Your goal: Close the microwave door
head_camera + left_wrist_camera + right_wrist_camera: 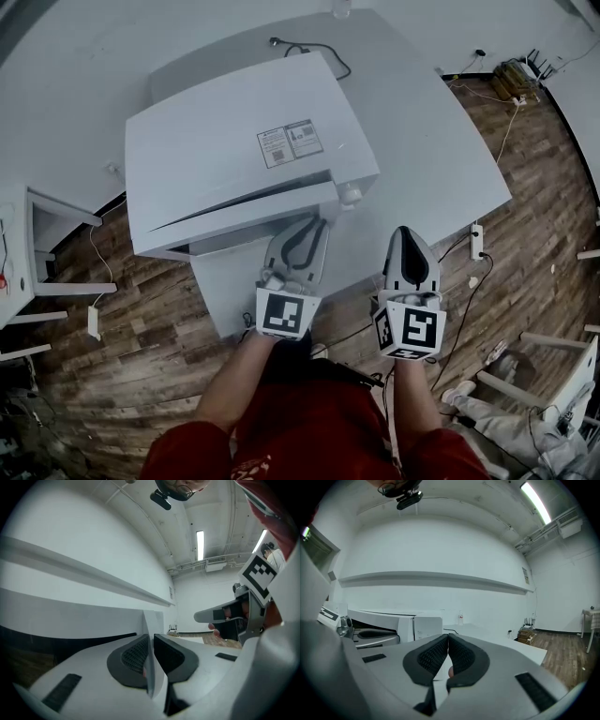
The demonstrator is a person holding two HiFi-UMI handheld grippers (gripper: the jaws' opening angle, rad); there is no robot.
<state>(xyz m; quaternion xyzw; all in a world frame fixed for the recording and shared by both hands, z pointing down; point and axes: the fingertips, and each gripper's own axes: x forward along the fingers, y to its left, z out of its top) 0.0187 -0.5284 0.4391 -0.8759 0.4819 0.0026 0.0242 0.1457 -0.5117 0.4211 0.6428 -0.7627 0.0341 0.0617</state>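
Left arm: bare forearm reached forward toward 12 o'clock, with the left gripper [314,230] carried up to the microwave's front edge.
Left jaws: nearly closed, clamped on the thin white edge of the microwave door [149,620], which is seen standing between the pads in the left gripper view.
Right arm: bare forearm held forward, the right gripper [405,232] kept over bare table at 3 o'clock of the left one and clear of the microwave.
Right jaws: pressed together at the tips in the right gripper view [448,637]; nothing is gripped.
Microwave [234,159]: one, white, set on the table [422,141] at 11 o'clock of both grippers.
Door: one, along the front at 6 o'clock of the body, slightly ajar, with a thin dark wedge seen between it and the body.
Grippers: two, each with one marker cube.
Label sticker [291,143]: one, on the microwave's top.
Cable [314,47]: one, trailed from the microwave's 12 o'clock side across the table.
Sleeves: two, red, at 6 o'clock of the head view.
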